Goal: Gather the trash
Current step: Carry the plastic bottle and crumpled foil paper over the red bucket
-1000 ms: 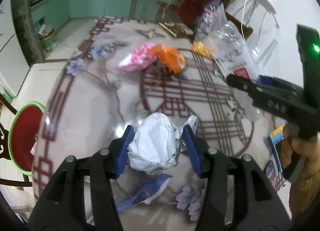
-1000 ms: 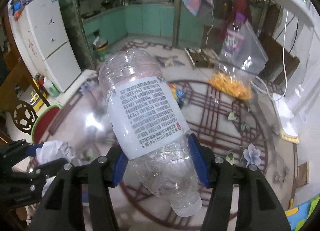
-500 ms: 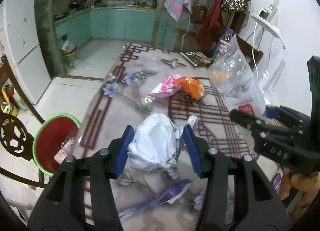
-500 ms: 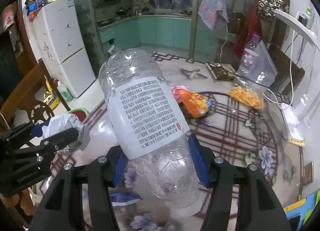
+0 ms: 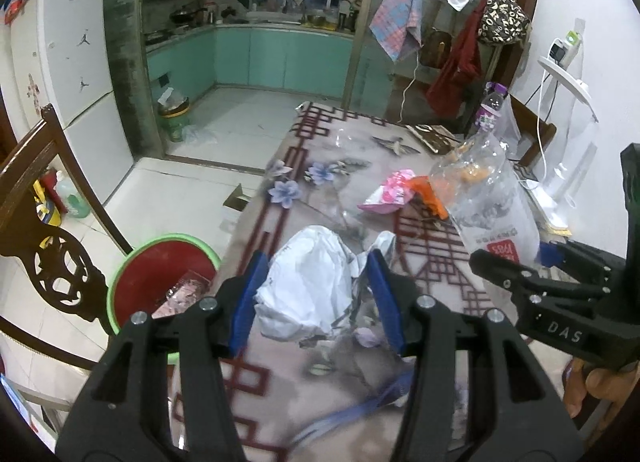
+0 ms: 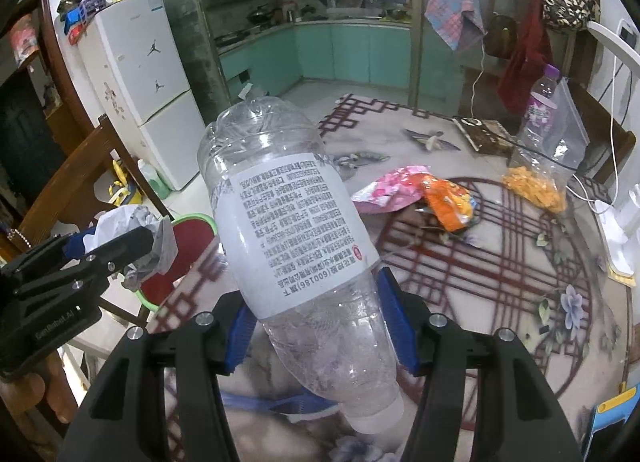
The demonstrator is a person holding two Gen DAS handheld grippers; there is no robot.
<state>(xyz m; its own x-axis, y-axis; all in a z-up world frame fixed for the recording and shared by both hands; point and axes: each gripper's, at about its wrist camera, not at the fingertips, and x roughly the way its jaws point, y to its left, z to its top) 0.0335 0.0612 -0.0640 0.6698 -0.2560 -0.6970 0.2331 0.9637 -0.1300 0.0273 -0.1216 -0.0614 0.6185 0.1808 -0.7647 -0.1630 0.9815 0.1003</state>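
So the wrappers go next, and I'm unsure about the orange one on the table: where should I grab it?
Pinch the orange wrapper at its raised, crumpled near end, coming from above. It lies flat, its far end overlapping the pink wrapper, so a side approach would likely catch both.

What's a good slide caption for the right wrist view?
Right gripper clamps an empty plastic bottle above the table; red bin waits beyond.

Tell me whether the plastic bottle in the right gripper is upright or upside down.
Upside down and tilted: the plastic bottle has its white cap lowest and its base highest, clamped by the right gripper.
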